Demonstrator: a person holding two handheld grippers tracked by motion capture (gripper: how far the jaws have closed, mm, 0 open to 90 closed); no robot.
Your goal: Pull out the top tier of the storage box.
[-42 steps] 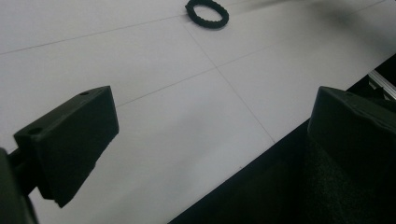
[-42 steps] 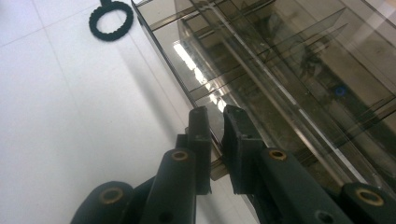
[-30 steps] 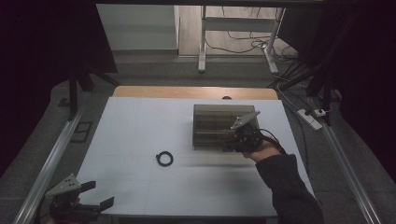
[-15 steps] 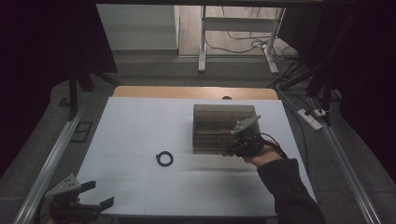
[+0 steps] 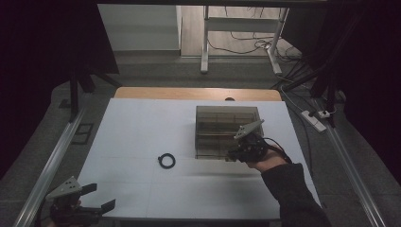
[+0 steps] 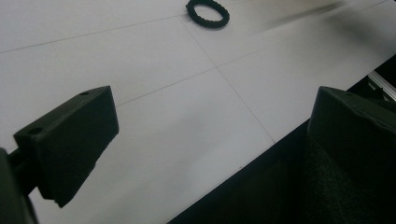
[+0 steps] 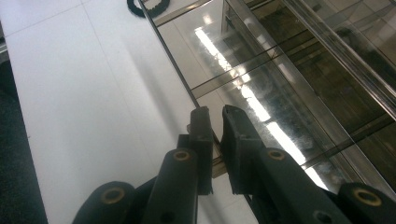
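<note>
The right gripper (image 5: 235, 154) has its jaws pinched on what looks like the thin near wall of the clear box (image 5: 222, 124), which sits toward the desk's (image 5: 142, 123) far right side. The left gripper (image 5: 97, 197) hangs wide open over the near-left corner, with the black ring (image 5: 166, 161) lying well apart near the desk's middle.

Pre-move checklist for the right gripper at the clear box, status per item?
1. Right gripper jaws closed on the near wall of the clear box: ok, wall edge sits between the pads.
2. Grip centred on the wall: cannot tell.
3. Box flat on the table: ok.
4. Black ring apart from the box: ok, lies to its left.
5. Left gripper out of the way: ok, open at the table's near left corner, holding nothing.
</note>
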